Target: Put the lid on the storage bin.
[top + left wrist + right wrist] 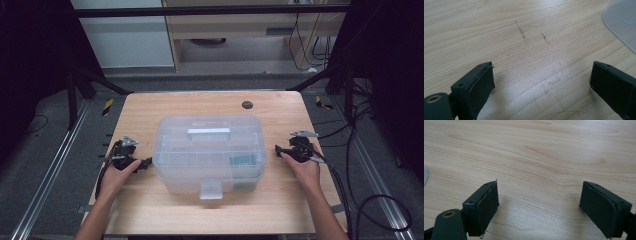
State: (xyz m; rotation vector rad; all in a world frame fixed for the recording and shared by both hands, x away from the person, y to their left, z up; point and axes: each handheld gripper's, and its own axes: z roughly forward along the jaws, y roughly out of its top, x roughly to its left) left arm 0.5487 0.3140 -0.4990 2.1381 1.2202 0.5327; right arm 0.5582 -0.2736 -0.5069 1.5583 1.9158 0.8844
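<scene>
While resting on the table:
Box: clear plastic lidded storage box (209, 152), centred on the light wooden table (150, 210).
Left gripper (146, 164): fingers (477, 86) wide, empty.
Right gripper (278, 150): fingers (484, 205) wide, empty.

Table (150, 210) centre is occupied by a clear box (209, 152). Bare wood is left along both sides, front and back. A grommet (247, 105) is set near the far edge.

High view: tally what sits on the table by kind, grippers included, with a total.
Clear plastic storage box: 1
Grippers: 2, the left gripper and the right gripper, both open, one either side of the box
Dark round cap in the table: 1
Total: 4
</scene>
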